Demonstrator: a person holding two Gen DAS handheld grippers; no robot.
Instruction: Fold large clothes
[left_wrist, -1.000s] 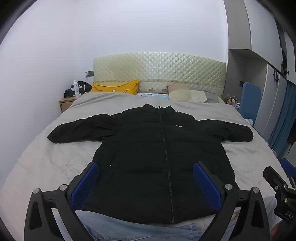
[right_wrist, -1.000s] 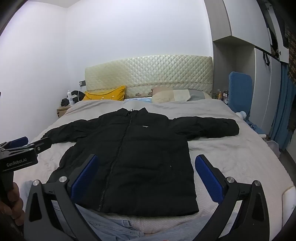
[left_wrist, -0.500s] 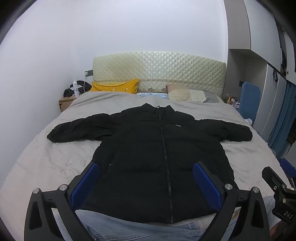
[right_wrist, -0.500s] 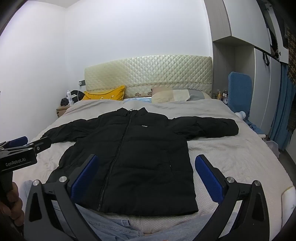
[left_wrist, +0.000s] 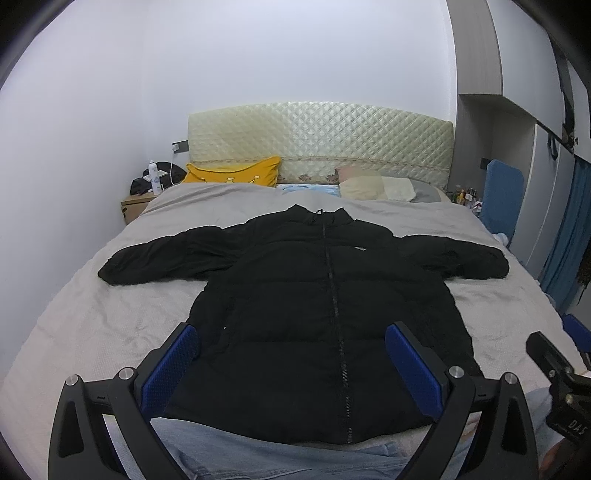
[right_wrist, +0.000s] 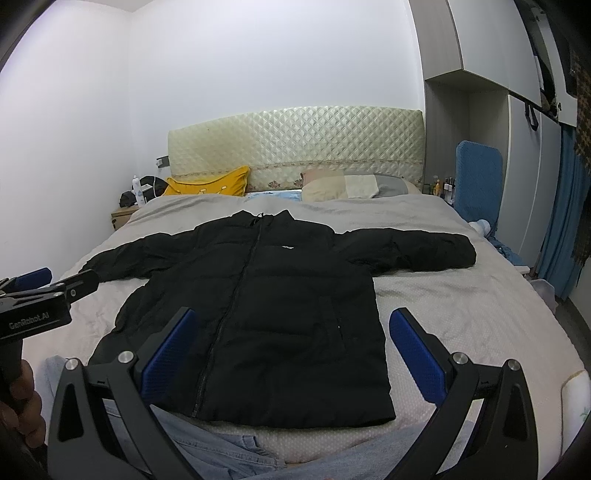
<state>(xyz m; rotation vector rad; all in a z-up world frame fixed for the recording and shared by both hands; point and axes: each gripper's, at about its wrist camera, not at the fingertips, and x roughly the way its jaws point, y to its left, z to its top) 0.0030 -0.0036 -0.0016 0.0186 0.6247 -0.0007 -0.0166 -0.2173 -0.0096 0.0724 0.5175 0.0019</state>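
Observation:
A black puffer jacket (left_wrist: 317, 302) lies flat and zipped on the grey bed (left_wrist: 92, 325), collar toward the headboard, both sleeves spread out sideways. It also shows in the right wrist view (right_wrist: 266, 306). My left gripper (left_wrist: 291, 347) is open and empty, held above the jacket's lower hem. My right gripper (right_wrist: 291, 339) is open and empty, over the hem's right part. The left gripper's body (right_wrist: 40, 302) shows at the left edge of the right wrist view.
Light blue jeans (left_wrist: 295, 458) lie at the near bed edge under the jacket's hem. A yellow pillow (left_wrist: 232, 173) and beige pillows (left_wrist: 373, 186) lie by the quilted headboard. A nightstand (left_wrist: 138, 205) stands at left, a blue chair (right_wrist: 476, 181) and wardrobes at right.
Both views have shifted very slightly; the jacket and both open grippers stay as they were.

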